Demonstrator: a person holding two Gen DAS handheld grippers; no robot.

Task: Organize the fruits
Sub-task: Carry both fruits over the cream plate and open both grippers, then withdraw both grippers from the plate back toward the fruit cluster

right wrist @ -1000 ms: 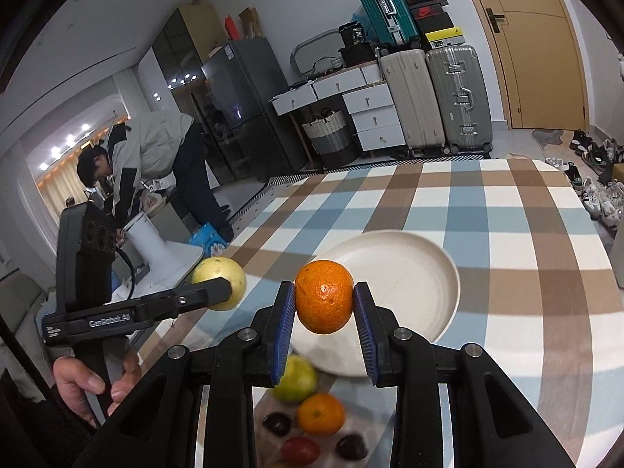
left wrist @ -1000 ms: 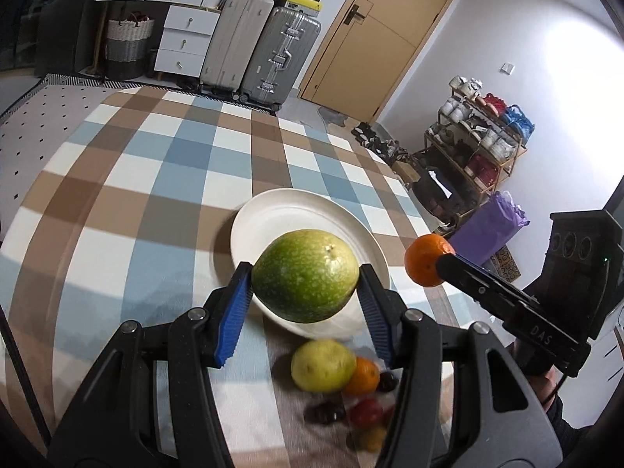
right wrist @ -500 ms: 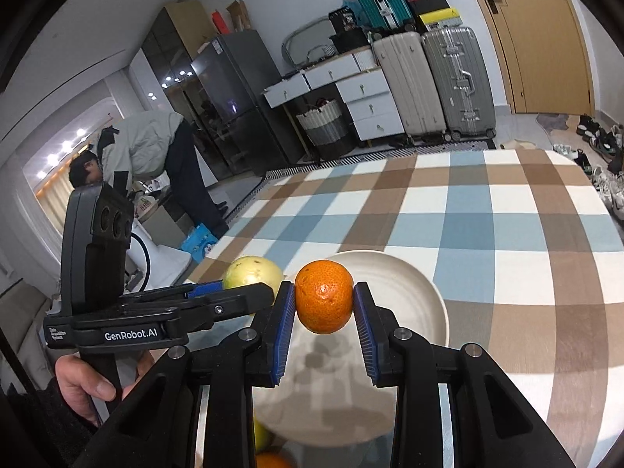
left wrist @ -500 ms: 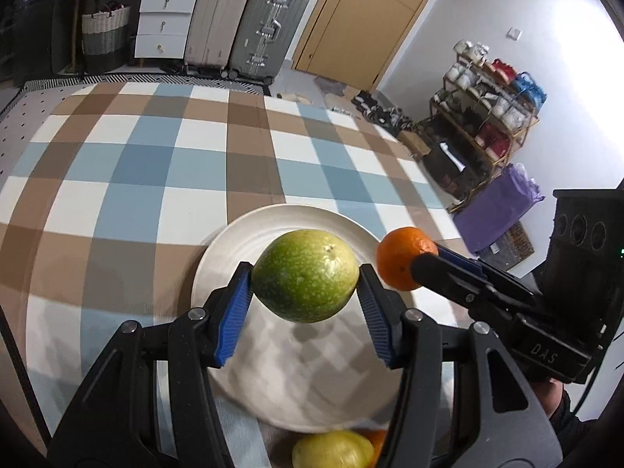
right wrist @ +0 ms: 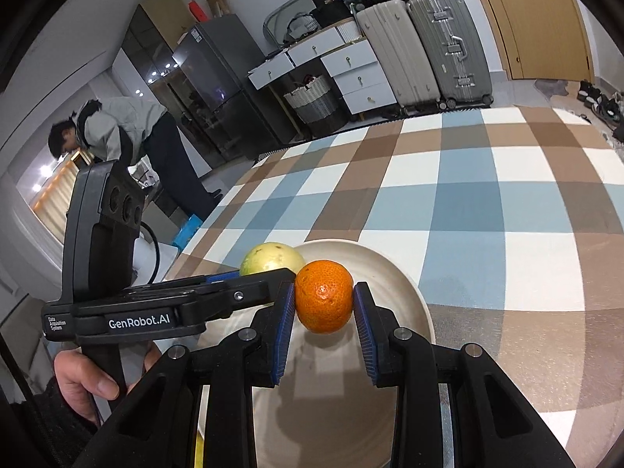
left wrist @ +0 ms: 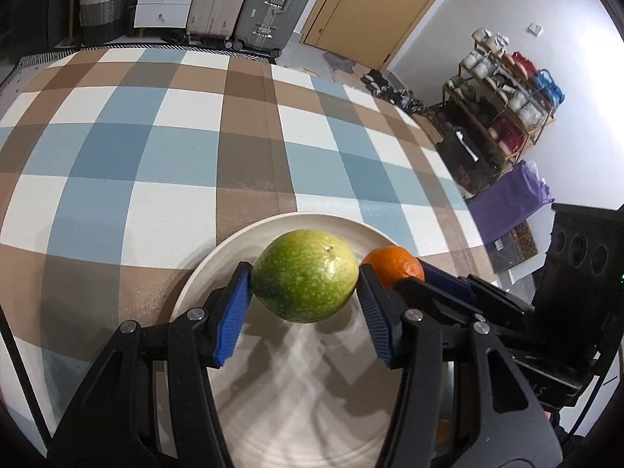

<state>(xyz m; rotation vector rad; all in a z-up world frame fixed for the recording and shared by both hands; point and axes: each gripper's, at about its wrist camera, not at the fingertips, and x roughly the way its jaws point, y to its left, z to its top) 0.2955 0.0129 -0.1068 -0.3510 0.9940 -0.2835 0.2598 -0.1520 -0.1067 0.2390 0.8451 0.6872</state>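
both fruits hang over the white plate [left wrist: 202, 273], none set down yet. the left claw [left wrist: 304, 292] is clamped on the green fruit [left wrist: 304, 275], its blue pads [left wrist: 234, 308] pressed on opposite sides at the widest part. just beside it, the right claw [right wrist: 323, 304] is clamped on the orange [right wrist: 323, 300] the same way, across its middle. the plate sits on the checked cloth of the counter [left wrist: 156, 148], and both fruits cast shadows on its bare face, so they look to be above it, not touching.

i'd judge the green fruit firm and fairly heavy for its size, with a smooth skin that could slip if the grip loosens early. the orange looks lighter and softer, its dimpled peel giving the pads some bite, though a hard squeeze would bruise it. being round, either may roll once released, so they want lowering right onto the plate first.
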